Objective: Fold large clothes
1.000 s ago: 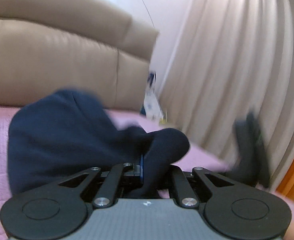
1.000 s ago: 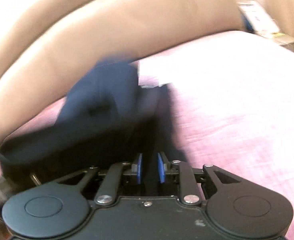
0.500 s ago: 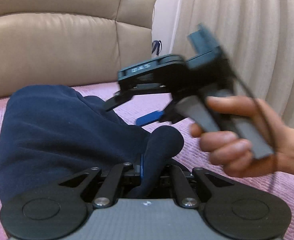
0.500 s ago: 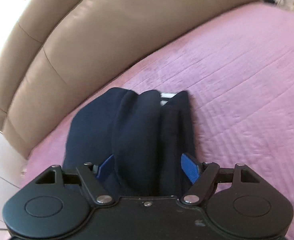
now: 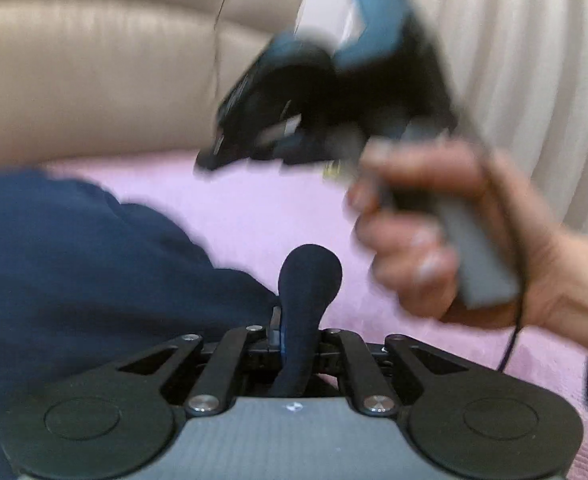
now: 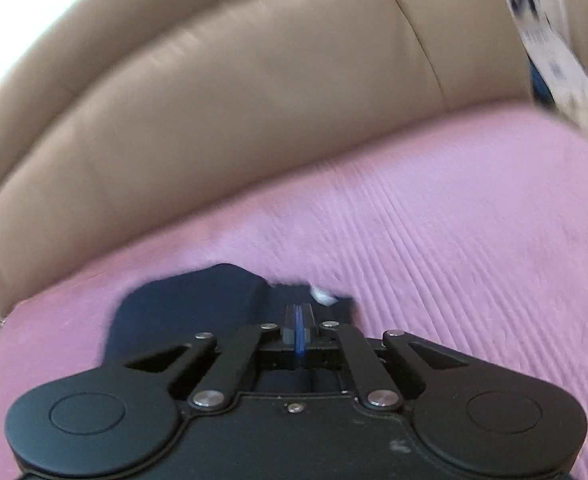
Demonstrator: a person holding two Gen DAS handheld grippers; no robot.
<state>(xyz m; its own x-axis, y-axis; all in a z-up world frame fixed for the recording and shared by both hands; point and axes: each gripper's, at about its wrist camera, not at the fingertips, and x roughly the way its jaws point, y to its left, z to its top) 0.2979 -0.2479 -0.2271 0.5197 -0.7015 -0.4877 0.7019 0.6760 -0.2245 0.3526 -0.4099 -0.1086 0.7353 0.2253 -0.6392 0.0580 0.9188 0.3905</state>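
Observation:
A navy blue garment (image 5: 94, 272) lies bunched on a pink bedspread (image 5: 254, 208). My left gripper (image 5: 297, 332) is shut on a fold of the navy garment, which bulges up between the fingers. My right gripper shows blurred in the left wrist view (image 5: 317, 108), held in a hand above the bedspread, away from the cloth. In the right wrist view the right gripper (image 6: 298, 332) has its blue pads pressed together with nothing between them. The garment (image 6: 198, 308) lies below it, with a small white tag (image 6: 323, 296) at its edge.
A beige leather headboard (image 6: 234, 112) runs along the far side of the bed. Pale pleated curtains (image 5: 525, 60) hang at the right. A white and blue bag (image 6: 545, 32) stands at the bed's far right corner.
My right gripper let go of the garment, then lifted away from it and shut empty. My left gripper kept its hold and the garment settled lower on the bed.

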